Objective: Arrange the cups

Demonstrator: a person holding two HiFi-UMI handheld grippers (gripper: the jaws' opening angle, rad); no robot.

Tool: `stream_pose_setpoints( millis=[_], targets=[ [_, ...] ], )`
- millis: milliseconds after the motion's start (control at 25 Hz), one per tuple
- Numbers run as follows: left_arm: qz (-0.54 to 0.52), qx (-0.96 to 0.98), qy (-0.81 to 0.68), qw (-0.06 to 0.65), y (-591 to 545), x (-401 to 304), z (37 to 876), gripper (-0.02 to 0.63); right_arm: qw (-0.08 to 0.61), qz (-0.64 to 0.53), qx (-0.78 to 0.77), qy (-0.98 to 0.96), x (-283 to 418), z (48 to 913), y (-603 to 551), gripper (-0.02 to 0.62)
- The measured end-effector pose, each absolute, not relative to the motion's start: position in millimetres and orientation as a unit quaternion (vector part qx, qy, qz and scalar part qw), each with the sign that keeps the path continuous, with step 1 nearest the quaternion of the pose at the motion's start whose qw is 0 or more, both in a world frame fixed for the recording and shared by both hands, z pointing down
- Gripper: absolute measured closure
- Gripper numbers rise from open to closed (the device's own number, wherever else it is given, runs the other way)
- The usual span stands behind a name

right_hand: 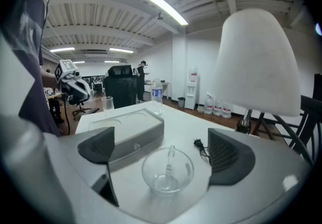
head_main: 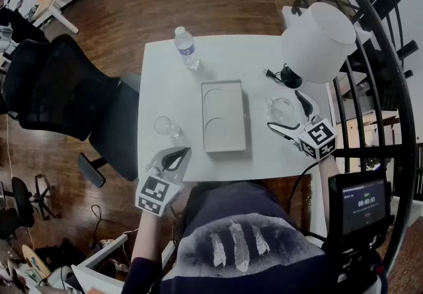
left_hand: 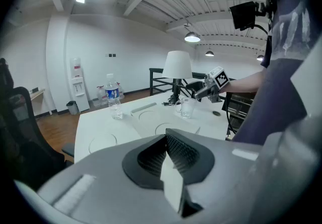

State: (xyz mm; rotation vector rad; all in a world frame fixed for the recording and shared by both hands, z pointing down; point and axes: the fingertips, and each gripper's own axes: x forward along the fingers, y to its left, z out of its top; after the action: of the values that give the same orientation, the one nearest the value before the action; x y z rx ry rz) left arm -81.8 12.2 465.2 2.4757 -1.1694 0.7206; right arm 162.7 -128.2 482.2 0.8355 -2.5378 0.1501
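Observation:
A clear handled mug (head_main: 281,110) stands on the white table, right of a white tray (head_main: 223,137) that has two round recesses. My right gripper (head_main: 289,114) is open with its jaws on either side of the mug. In the right gripper view the mug (right_hand: 167,170) sits between the pads and neither pad touches it. A clear glass (head_main: 166,127) stands left of the tray. My left gripper (head_main: 173,159) hovers at the table's near edge just behind that glass. It is shut with nothing in it, and its jaws (left_hand: 168,162) are pressed together.
A water bottle (head_main: 187,48) stands at the far side of the table. A white lamp (head_main: 317,41) with a black cord stands at the far right. A black office chair (head_main: 66,88) is left of the table, and a black railing (head_main: 377,55) is to the right.

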Motion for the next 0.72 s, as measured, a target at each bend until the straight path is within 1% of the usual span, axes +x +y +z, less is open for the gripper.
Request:
stream_pose_setpoints(
  millis=[120, 200, 280, 320, 440, 720],
  targets=[
    [0.255, 0.863, -0.407, 0.155, 15.3, -84.0, 465.2, 0.591, 0.256, 0.083, 0.309, -0.912, 176.9, 511.6, -132.6, 0.023],
    [0.258, 0.863, -0.406, 0.154, 17.5, -83.6, 464.8, 0.591, 0.258, 0.102, 0.313, -0.908, 181.8, 526.4, -134.0, 0.017],
    [0.26, 0.863, -0.406, 0.153, 19.2, -83.1, 464.7, 0.591, 0.261, 0.116, 0.316, -0.905, 182.4, 540.5, -135.0, 0.014],
    [0.26, 0.863, -0.406, 0.153, 20.0, -83.0, 464.5, 0.591, 0.266, 0.121, 0.315, -0.903, 181.5, 547.7, -135.0, 0.002],
    [0.261, 0.863, -0.406, 0.153, 21.7, -82.8, 463.8, 0.591, 0.281, 0.131, 0.308, -0.899, 176.0, 565.0, -133.2, 0.002],
    [0.266, 0.861, -0.406, 0.155, 25.9, -82.7, 468.6, 0.591, 0.274, 0.145, 0.327, -0.893, 170.5, 581.5, -141.1, 0.003]
  ],
)
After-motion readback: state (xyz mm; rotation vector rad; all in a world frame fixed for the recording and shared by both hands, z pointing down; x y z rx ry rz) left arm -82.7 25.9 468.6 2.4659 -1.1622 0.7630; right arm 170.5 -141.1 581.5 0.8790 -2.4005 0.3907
